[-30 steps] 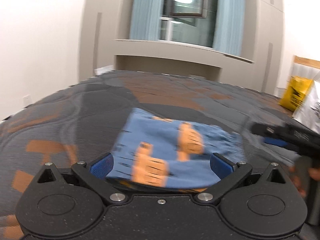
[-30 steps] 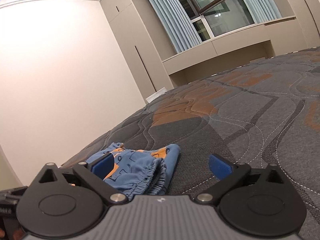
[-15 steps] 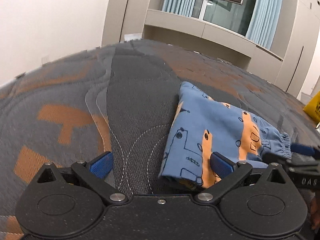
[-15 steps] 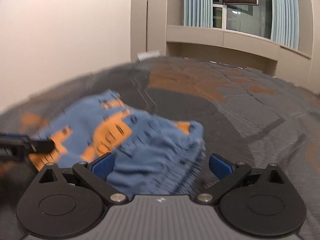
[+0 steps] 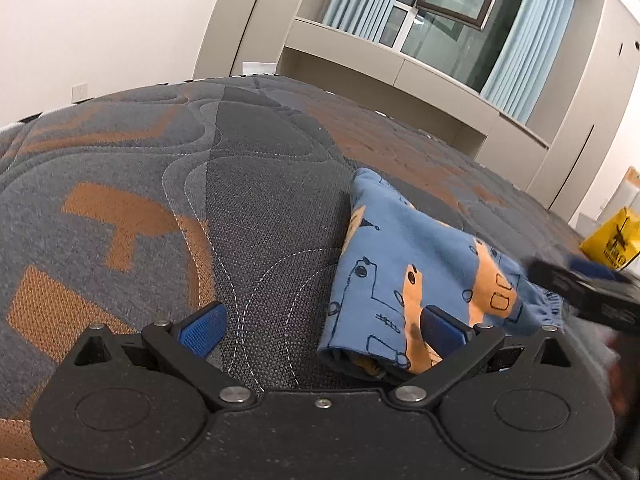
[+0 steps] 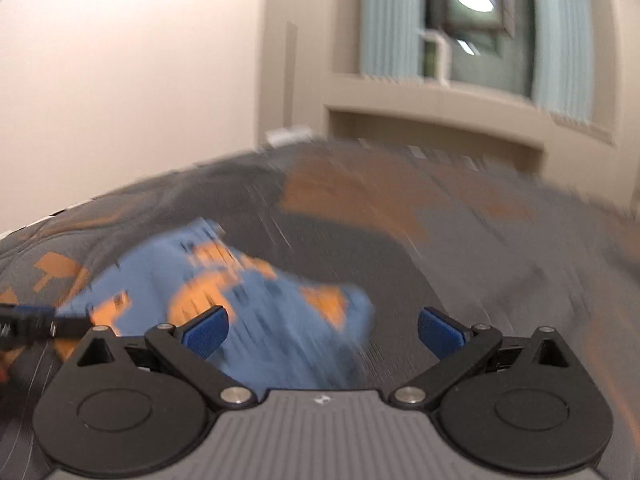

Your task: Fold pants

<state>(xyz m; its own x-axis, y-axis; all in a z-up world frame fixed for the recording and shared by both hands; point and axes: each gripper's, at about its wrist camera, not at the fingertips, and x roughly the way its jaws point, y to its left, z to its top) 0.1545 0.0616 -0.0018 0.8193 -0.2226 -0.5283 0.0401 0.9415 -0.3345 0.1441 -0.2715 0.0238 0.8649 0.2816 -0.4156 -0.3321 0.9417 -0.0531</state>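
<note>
Blue pants (image 5: 412, 276) with orange print, folded into a compact bundle, lying flat on the quilted grey-and-orange mattress (image 5: 160, 184) of a bed, well in from its edges. In the left wrist view, left gripper (image 5: 320, 330) low over the mattress with jaws spread wide and released, nothing between the blue pads; near folded edge of the bundle just ahead of the right-hand pad and partly overlapping it, bare quilting in front of the other pad. Elastic waistband gathered at the bundle's right end, beside the dark, blurred body of the other tool (image 5: 588, 292) reaching in from the right. In the right wrist view, heavy motion blur; right gripper (image 6: 322, 332) also released, jaws wide apart and holding nothing, the pants (image 6: 224, 292) smeared in front of the left-hand pad and reaching toward the middle of the gap, contact impossible to judge. Black tip of the left tool (image 6: 40, 326) at the left border, over the bundle's left end. Around the bed: plain pale wall (image 5: 100, 28), tall beige cabinets (image 5: 580, 120), window (image 5: 448, 12) with light blue curtains above a beige ledge, yellow bag (image 5: 610, 246) off the mattress's far right corner. Nothing else lying on the mattress near the bundle.
</note>
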